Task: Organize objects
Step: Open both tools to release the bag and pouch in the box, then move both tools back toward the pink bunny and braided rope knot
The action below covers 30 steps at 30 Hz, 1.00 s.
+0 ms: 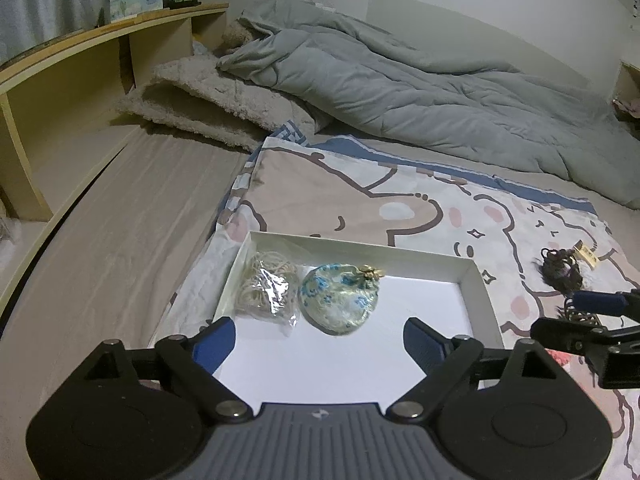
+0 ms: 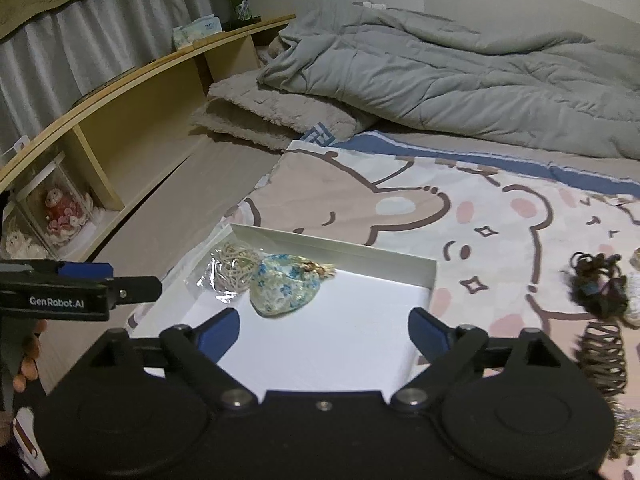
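1. Left hand-held gripper and right hand-held gripper both gape wide, holding nothing
2. Floral pouch and bagged cords lie touching in the white box, far-left corner, on the bed

A shallow white cardboard box is lying open ahead of the tool, holding a clear bag of beige rubber bands touching a round blue-floral pouch; dark hair ties are lying right.

right gripper: open, empty | white box: floral pouch, bagged bands
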{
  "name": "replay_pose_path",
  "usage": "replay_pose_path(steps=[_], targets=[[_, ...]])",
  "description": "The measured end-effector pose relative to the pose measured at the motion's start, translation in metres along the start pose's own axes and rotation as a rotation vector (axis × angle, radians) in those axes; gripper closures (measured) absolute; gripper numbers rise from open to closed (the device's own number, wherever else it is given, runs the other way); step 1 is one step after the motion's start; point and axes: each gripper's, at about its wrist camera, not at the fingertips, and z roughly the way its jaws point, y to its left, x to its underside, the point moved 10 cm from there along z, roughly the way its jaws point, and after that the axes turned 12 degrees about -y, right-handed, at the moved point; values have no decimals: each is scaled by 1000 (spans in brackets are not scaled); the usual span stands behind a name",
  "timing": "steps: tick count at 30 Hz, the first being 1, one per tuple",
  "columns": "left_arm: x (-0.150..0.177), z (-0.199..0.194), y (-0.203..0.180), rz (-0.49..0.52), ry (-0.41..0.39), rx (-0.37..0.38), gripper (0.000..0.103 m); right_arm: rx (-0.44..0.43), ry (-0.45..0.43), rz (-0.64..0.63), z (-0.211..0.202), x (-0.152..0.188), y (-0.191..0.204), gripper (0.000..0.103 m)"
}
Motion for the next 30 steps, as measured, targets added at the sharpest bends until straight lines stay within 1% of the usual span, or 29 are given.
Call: replay_pose_path(steps=[6, 14, 17, 30], targets=[[-3, -17, -16, 21, -27, -3, 0, 25, -15, -24, -22, 3, -13, 1], [-2, -34, -44, 61, -38, 0, 0, 64, -43, -30, -46, 3, -32, 0], [-1, -38, -54, 65, -40, 7, 0, 66, -44, -25, -52, 4, -38, 0], [-5, -40, -91, 85, -58, 40, 0, 114, -59, -9, -82, -1, -78, 0]])
